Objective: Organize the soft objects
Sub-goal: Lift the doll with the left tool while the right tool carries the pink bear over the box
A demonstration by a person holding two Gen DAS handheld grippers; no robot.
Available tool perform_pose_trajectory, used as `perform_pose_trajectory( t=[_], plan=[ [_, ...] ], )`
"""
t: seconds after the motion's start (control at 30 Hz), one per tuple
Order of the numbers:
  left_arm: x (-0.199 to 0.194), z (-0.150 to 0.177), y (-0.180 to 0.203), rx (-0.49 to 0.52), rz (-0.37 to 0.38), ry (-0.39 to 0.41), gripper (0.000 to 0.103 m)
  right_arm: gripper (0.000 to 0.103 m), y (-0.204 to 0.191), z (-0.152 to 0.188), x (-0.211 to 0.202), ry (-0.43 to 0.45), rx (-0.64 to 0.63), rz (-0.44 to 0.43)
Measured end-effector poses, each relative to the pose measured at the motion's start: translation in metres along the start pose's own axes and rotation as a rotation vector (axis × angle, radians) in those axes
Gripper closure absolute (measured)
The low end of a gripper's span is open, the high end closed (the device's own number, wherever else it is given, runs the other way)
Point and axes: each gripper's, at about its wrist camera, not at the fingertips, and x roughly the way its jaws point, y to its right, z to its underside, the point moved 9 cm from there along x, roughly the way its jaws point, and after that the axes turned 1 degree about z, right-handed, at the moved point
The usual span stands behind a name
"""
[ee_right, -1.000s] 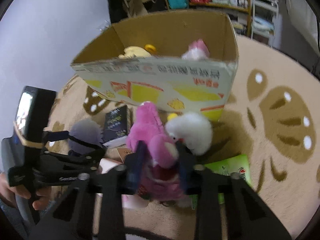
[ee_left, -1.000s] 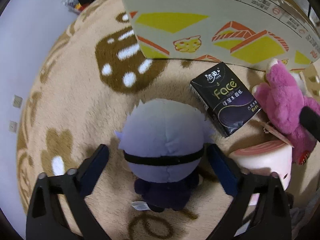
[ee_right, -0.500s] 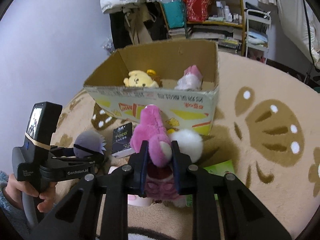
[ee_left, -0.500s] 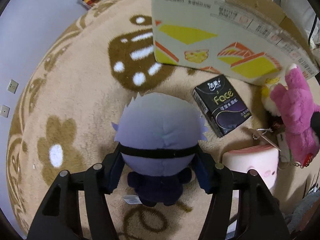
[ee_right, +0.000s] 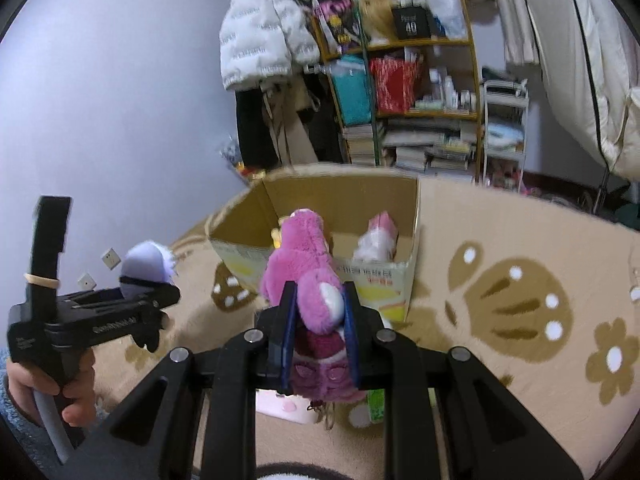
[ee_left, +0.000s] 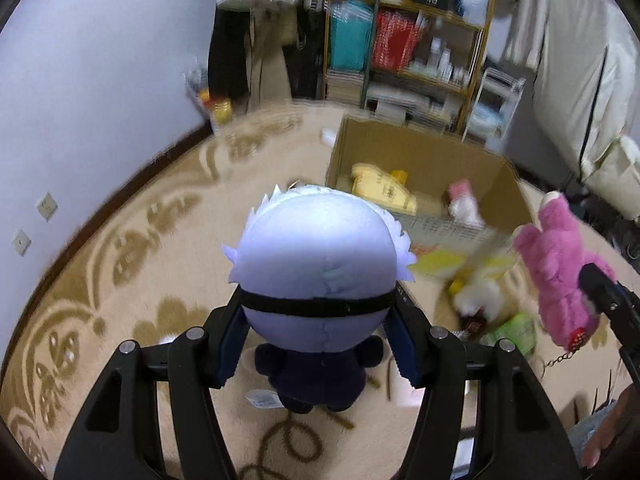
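My left gripper (ee_left: 316, 320) is shut on a plush doll (ee_left: 316, 264) with a pale lilac head, black eye band and dark blue body, held above the carpet. My right gripper (ee_right: 320, 320) is shut on a pink plush bear (ee_right: 304, 272), also lifted; in the left wrist view the pink bear (ee_left: 560, 272) hangs at the right. The left gripper (ee_right: 148, 300) with the doll (ee_right: 146, 266) shows at the left of the right wrist view, a hand on its handle. Ahead stands an open cardboard box (ee_left: 424, 156) holding a yellow plush (ee_left: 380, 192) and a pink-white plush (ee_left: 460, 204).
A white fluffy plush (ee_left: 478, 300) and a green packet (ee_left: 516, 330) lie on the beige patterned carpet (ee_left: 140, 248) below the bear. A pale pink cushion (ee_right: 280, 404) lies under my right gripper. A crowded shelf (ee_right: 420, 92), hanging coats and a wall stand behind the box.
My left gripper closed on the lilac doll and lifted it. The right gripper rose with the pink bear. Both views tilted up, so the box's inside and the room now show.
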Motion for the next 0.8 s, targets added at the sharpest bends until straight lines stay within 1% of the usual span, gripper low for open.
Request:
perform_pose_trajectory(
  t=[0.07, 0.17, 0.3, 0.43, 0.57, 0.8],
  plan=[
    [-0.013, -0.012, 0.000, 0.024, -0.017, 0.060, 0.042, 0.081, -0.001, -0.011, -0.010, 0.048, -0.001, 0.000],
    [-0.025, -0.025, -0.001, 0.046, -0.024, 0.118, 0.042, 0.081, -0.001, -0.026, -0.021, 0.099, 0.001, -0.005],
    [-0.038, -0.048, 0.003, 0.068, -0.039, 0.191, 0.042, 0.081, 0.002, -0.045, -0.025, 0.151, 0.018, -0.004],
    [-0.043, -0.068, 0.013, 0.092, -0.037, 0.231, 0.042, 0.081, 0.008, -0.064, -0.024, 0.187, 0.045, -0.003],
    [-0.042, -0.086, 0.021, 0.131, -0.054, 0.257, 0.042, 0.081, 0.014, -0.074, -0.021, 0.204, 0.051, 0.006],
    [-0.034, -0.115, 0.028, 0.166, -0.072, 0.292, 0.042, 0.081, 0.016, -0.086, -0.002, 0.209, 0.014, 0.020]
  ],
)
